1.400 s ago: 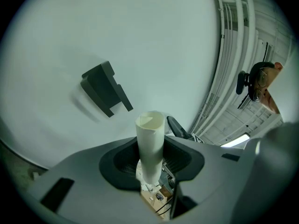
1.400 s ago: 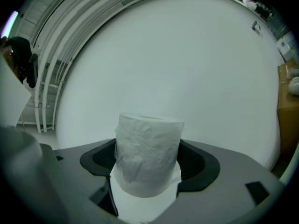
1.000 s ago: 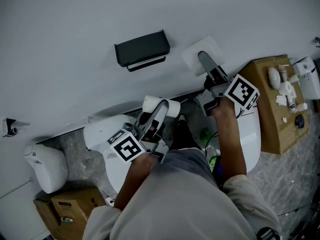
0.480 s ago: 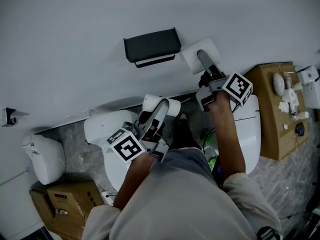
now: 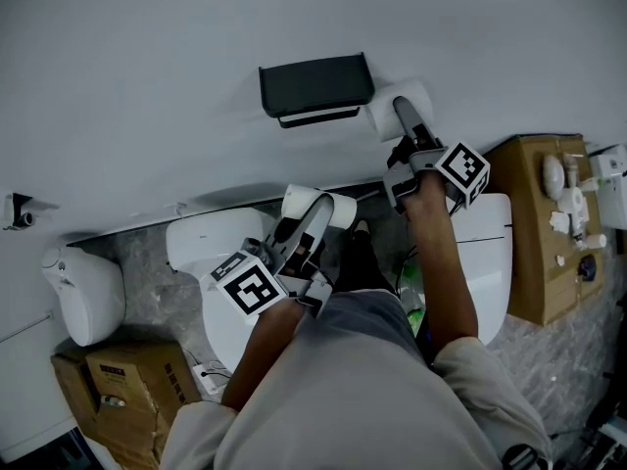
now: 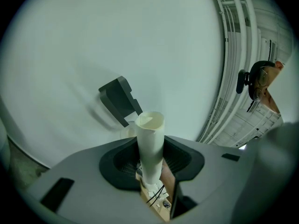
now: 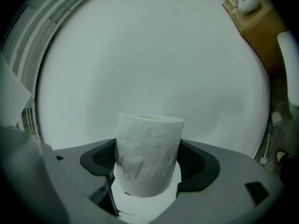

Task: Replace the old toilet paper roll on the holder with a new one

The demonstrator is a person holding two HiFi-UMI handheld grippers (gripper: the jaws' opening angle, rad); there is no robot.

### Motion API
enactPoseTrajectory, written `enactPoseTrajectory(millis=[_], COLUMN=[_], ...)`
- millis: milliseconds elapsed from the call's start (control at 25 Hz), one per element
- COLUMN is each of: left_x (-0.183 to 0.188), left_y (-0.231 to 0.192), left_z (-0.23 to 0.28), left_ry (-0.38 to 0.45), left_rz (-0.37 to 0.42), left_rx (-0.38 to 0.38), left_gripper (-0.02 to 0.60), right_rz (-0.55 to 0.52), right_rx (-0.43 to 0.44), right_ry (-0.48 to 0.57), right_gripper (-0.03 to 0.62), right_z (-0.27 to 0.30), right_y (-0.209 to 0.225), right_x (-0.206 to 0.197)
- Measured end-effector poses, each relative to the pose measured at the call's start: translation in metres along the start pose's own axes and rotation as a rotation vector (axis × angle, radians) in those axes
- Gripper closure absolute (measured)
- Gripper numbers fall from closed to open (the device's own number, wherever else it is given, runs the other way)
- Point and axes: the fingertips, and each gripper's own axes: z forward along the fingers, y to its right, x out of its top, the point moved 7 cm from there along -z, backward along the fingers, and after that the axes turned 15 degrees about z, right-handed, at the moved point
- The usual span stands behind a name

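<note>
Head view: the new roll (image 5: 384,116) now sits just beside the right end of the black holder (image 5: 315,88) on the wall (image 5: 147,86). A second ago a clear strip of wall lay between them. The right gripper (image 5: 404,117) carries it, and one dark jaw lies across the roll and covers its middle. The left gripper (image 5: 315,211) stays low over the toilet (image 5: 186,248) with the old roll (image 5: 338,211), much as before. The person's arms and torso cover most of the toilet. The holder's underside shows only as a thin pale strip.

Left gripper view: the jaws stand half closed, clamped on the old roll, a bare pale tube that stands upright. Its lower end is buried between the pads. The holder hangs beyond, up and to the left, well apart. A pale rounded shape behind the tube is too covered to name.

Right gripper view: the jaws stand wide, pressed on the sides of the new roll, which fills the gap. Ahead is plain wall. A cardboard box (image 7: 254,13) is cut off at the upper right edge.
</note>
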Motion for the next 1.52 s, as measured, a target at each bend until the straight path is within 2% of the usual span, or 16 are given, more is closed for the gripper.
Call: enactPoseTrajectory(millis=[200,600,1520], left_x=[0.007,0.004,0.007], left_y=[-0.009,-0.011,-0.012], left_z=[-0.011,-0.014,-0.025], left_ry=[0.007,0.022,0.059], left_rz=[-0.013,-0.025,-0.029], left_rx=[0.009,0.034,0.052], left_gripper=[0.453,0.453,0.453], right_rz=[0.039,0.128,0.214], right_rx=[0.006,0.051,0.088], right_ry=[0.005,0.054,-0.041], right_gripper=[0.187,0.187,0.187], right_z=[0.017,0.025,0.029], right_y=[0.006,0.01,0.019], right_x=[-0.018,-0.022,-0.074])
